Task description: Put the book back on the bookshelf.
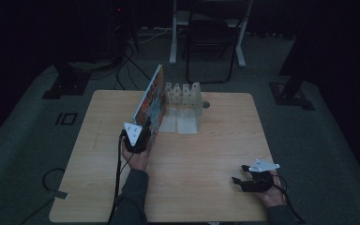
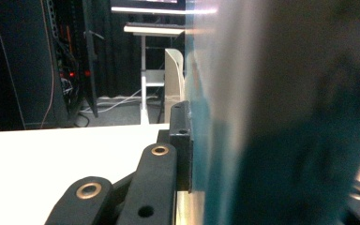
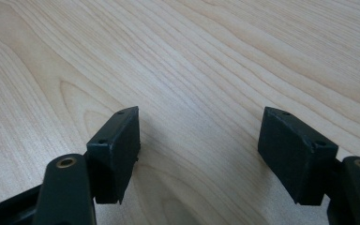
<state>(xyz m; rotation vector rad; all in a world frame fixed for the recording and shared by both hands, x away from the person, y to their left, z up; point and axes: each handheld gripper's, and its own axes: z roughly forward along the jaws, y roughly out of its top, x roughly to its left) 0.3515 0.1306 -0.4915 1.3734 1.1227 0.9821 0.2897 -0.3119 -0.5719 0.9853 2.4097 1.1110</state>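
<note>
Your left gripper (image 1: 145, 129) has its jaws clamped on the near edge of a colourful picture book (image 1: 151, 101), which stands tilted on the wooden table (image 1: 206, 154), just beside the white book rack (image 1: 185, 101). Your right gripper (image 1: 239, 174) rests near the table's right edge, well apart, jaws spread with nothing between them.

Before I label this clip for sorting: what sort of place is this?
Likely a dim lab or recording room: a lone wooden table on carpet, cables on the floor, and dark equipment stands around it.
</note>
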